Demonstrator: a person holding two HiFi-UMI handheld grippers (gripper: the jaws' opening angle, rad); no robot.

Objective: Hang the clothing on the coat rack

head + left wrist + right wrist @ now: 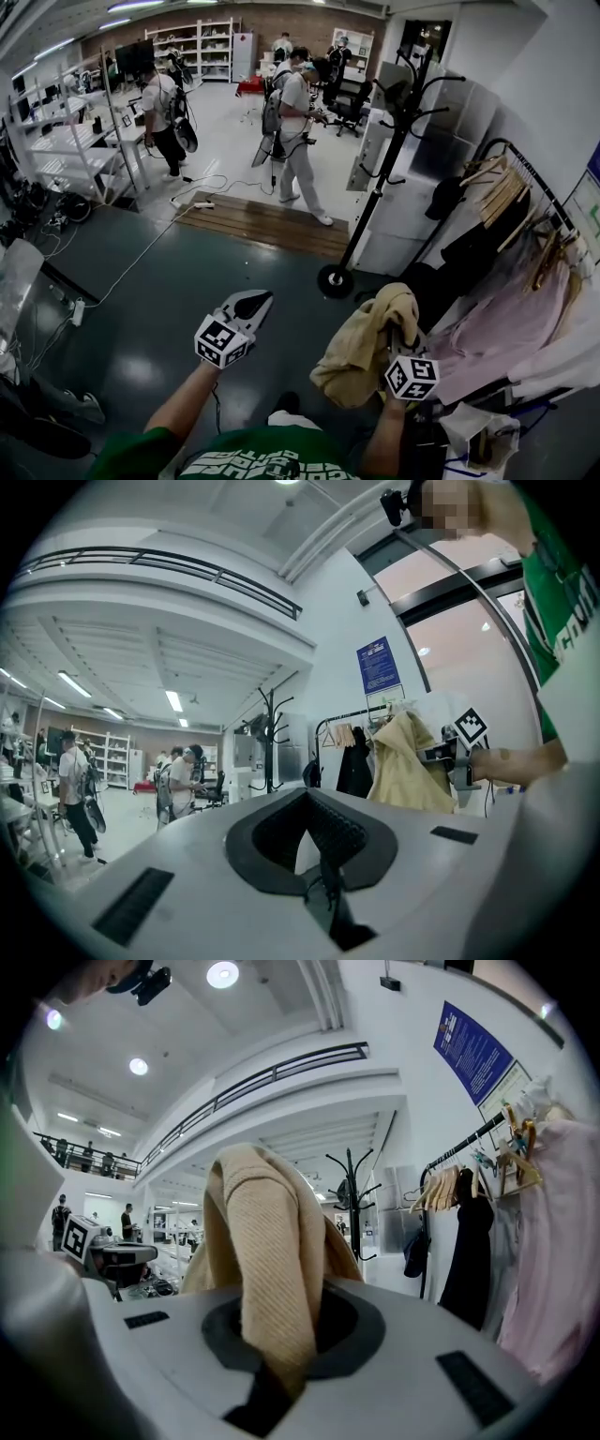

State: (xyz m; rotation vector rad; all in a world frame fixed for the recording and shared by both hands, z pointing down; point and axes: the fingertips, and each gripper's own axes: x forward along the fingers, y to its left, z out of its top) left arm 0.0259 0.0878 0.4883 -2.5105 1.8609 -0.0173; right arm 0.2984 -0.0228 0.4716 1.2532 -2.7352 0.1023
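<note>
A tan knitted garment hangs bunched from my right gripper, which is shut on a fold of it low at the right. In the right gripper view the cloth rises out of the right gripper and drapes over it. The black coat rack stands ahead on a round base, its hooks bare except for a dark item near the top. My left gripper is held out to the left of the garment, shut and holding nothing. The rack and the garment also show in the left gripper view.
A clothes rail at the right carries wooden hangers, dark clothes and pink clothes. A wooden board lies on the floor beyond the rack. People stand farther back among white shelves, with cables across the floor.
</note>
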